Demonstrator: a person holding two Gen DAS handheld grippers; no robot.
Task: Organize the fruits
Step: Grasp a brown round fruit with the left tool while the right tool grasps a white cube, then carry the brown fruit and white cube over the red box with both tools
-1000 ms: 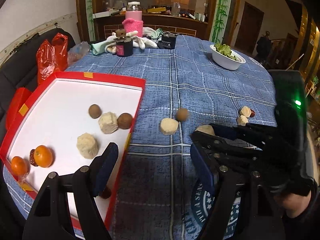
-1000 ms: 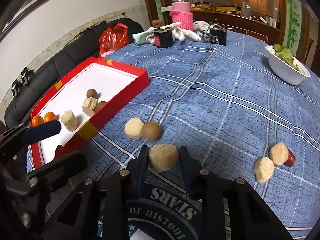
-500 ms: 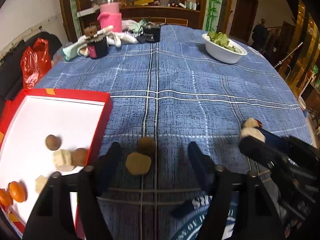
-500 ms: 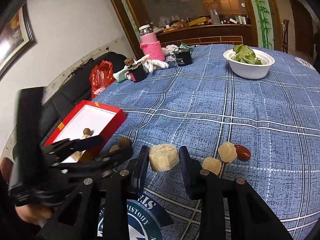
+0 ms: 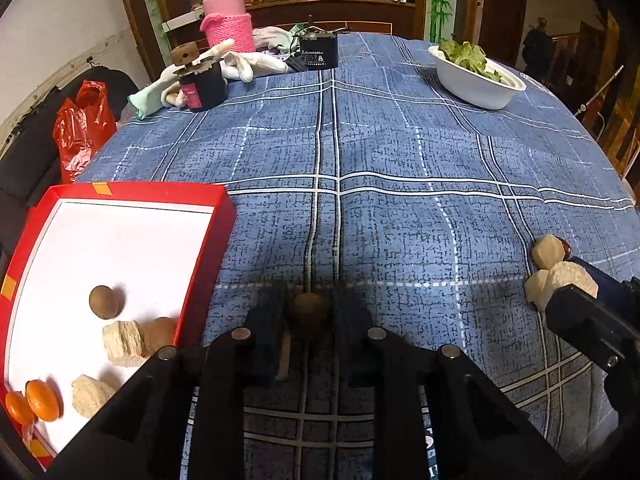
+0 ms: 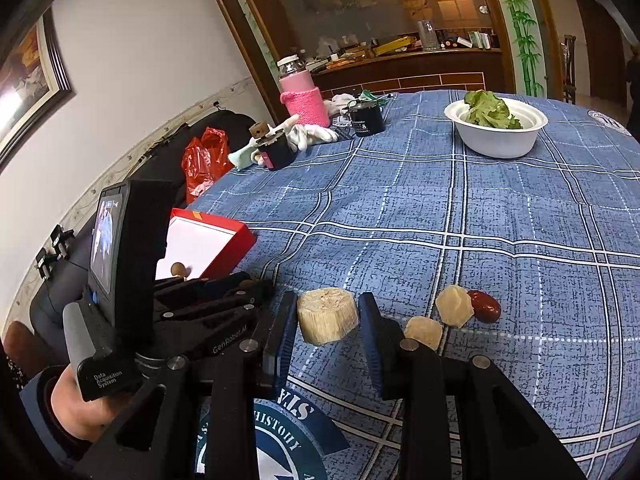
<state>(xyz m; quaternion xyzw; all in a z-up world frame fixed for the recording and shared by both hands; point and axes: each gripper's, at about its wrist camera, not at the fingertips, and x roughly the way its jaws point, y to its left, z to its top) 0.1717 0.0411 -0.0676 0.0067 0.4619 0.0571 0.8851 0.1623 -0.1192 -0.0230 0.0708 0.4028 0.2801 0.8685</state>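
My left gripper is shut on a round brown fruit just above the blue checked cloth, right of the red tray. The tray holds a brown ball, beige chunks and two oranges. My right gripper is shut on a beige cut chunk and holds it above the cloth. Two more beige chunks and a red date lie on the cloth to its right. The right gripper also shows at the right edge of the left wrist view.
A white bowl of greens stands at the back right. A pink-sleeved jar, a dark cup, white gloves and a black box crowd the back. A red plastic bag lies off the table's left.
My left gripper has moved from the tray to the brown fruit on the cloth and shut on it. My right gripper has lifted the beige chunk and swung right.
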